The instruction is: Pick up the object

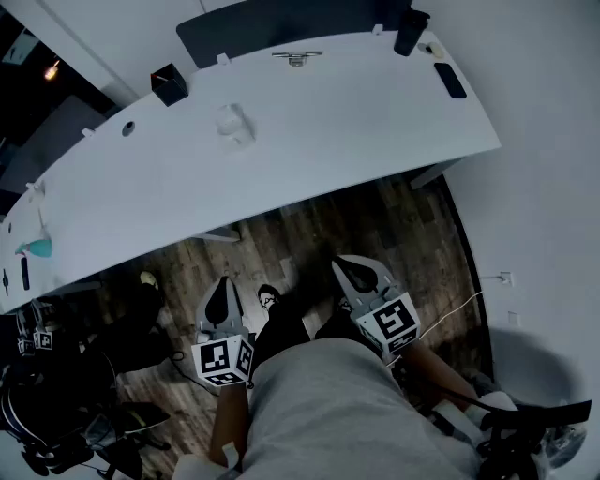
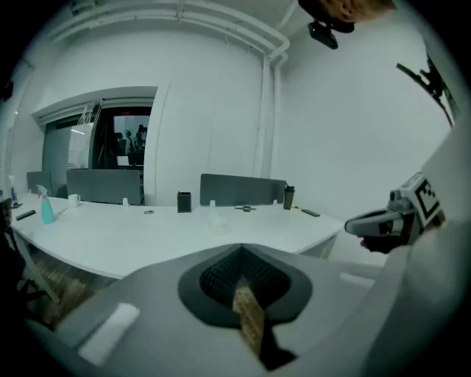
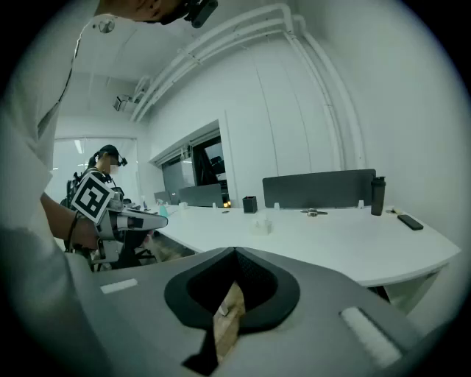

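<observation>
A small pale, see-through object (image 1: 234, 123) lies on the white curved table (image 1: 309, 159), toward its far middle; it also shows faintly as the object (image 2: 215, 219) and the object (image 3: 262, 224) in the gripper views. Both grippers are held low over the wooden floor, close to the person's body and well short of the table. The left gripper (image 1: 222, 289) and right gripper (image 1: 350, 269) are shut with nothing between their jaws. The left gripper (image 2: 240, 254) and right gripper (image 3: 234, 258) each point toward the table.
On the table stand a black box (image 1: 169, 84), a dark bottle (image 1: 410, 32), a phone (image 1: 450, 80), a metal clip-like item (image 1: 296, 58) and a teal spray bottle (image 1: 37, 247). A dark divider panel (image 1: 281, 23) runs along the far edge. Chairs (image 1: 66, 412) crowd the lower left.
</observation>
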Demonstrator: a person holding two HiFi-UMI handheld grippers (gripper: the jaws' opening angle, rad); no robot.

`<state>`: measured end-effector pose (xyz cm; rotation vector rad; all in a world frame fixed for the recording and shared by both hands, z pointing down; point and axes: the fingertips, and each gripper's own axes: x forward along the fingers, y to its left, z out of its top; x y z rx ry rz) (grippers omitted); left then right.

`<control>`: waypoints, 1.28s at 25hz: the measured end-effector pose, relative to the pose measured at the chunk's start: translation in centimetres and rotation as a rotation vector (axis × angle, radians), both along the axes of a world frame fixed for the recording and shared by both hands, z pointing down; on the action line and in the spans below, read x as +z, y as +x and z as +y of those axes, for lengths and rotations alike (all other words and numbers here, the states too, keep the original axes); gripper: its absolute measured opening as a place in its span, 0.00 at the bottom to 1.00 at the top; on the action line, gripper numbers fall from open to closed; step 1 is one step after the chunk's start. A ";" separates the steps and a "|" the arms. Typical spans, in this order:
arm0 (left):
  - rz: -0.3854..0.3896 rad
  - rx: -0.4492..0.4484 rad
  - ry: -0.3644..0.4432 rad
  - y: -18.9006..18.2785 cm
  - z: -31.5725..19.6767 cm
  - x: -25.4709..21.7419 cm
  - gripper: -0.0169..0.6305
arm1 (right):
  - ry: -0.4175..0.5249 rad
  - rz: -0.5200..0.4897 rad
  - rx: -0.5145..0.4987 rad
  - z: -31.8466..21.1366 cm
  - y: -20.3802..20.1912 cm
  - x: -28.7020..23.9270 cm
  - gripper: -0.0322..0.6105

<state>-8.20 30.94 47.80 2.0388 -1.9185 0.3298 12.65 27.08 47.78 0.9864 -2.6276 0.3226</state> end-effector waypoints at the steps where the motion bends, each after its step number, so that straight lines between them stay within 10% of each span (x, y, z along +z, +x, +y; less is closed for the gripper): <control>1: 0.003 -0.004 0.003 -1.6 -0.1 -0.2 0.03 | 0.004 0.004 0.002 -0.2 -1.5 -0.3 0.05; 14: 0.049 0.086 0.022 -15.1 -1.5 -0.7 0.03 | 0.045 0.052 0.013 -1.7 -17.6 -3.3 0.05; 32: 0.030 0.001 -0.026 -14.0 -14.7 0.6 0.03 | 0.045 -0.011 -0.118 -16.4 -18.2 -3.2 0.05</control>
